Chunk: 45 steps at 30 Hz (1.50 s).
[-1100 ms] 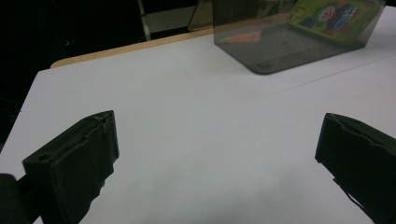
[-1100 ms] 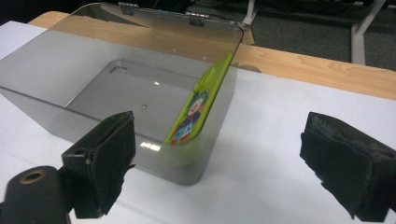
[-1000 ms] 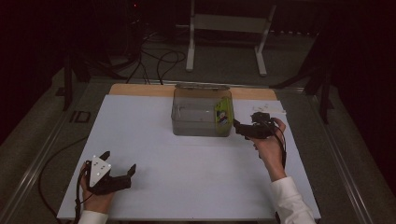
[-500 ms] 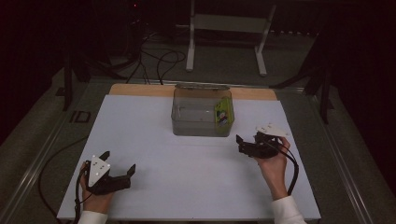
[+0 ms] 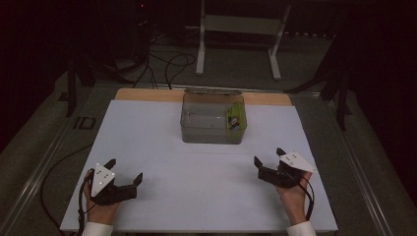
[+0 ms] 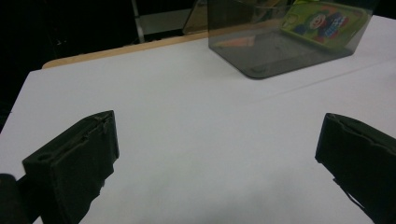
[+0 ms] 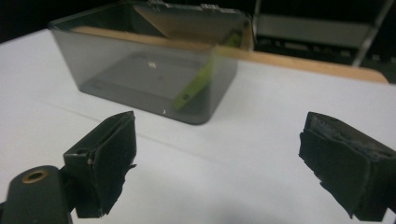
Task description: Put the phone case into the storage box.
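Wide white table [image 5: 196, 147], wooden strip along its far edge. Set toward the far middle, a smoky clear bin [image 5: 213, 117], lid off, holding a green card [image 5: 235, 118] stood on edge against its right wall.

Nearer than the bin and well to its left, at the near edge: left gripper [image 5: 125, 171], hand wrapped around it, jaws spread wide, nothing between them. Nearer than the bin and to its right, well apart from it: right gripper [image 5: 268, 156], jaws likewise spread and empty.

From the left gripper view [image 6: 217, 149], bin [image 6: 285, 37] up at the right, and the card [image 6: 327, 21] face-on: clown cartoon on green, unreadable from the high view. From the right gripper view [image 7: 217, 154], bin [image 7: 149, 70] straight ahead, card [image 7: 198, 81] reduced to a thin green edge leaning against the wall.
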Each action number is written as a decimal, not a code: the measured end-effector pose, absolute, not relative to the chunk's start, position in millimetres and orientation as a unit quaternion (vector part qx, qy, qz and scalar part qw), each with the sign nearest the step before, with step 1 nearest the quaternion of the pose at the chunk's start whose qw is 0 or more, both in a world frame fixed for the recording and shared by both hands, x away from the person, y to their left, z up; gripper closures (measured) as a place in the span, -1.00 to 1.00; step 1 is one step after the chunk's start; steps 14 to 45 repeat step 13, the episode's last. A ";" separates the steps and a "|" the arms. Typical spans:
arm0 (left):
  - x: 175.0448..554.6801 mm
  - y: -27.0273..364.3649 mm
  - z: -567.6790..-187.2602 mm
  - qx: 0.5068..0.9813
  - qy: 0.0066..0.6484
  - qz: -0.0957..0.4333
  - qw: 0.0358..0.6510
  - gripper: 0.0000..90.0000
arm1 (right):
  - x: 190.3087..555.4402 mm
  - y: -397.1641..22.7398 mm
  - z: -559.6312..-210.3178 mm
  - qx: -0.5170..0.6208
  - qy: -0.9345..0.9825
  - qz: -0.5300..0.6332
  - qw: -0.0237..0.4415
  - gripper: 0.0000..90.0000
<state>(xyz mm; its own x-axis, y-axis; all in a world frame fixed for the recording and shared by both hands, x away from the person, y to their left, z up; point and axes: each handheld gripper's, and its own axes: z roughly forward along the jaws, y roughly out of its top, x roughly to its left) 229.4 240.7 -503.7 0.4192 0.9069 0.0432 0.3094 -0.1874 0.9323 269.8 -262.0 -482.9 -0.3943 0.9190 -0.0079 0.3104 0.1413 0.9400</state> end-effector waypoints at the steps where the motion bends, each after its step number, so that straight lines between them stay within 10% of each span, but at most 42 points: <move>1: 229.4 240.7 -503.5 0.701 0.433 0.320 0.467 -1.00 | 266.7 -261.9 -484.1 0.446 0.687 0.479 0.317 -0.76; 45: 229.2 239.7 -501.8 0.701 0.430 0.320 0.470 -1.00 | 241.9 -271.1 -495.5 0.441 0.674 0.501 0.316 -0.76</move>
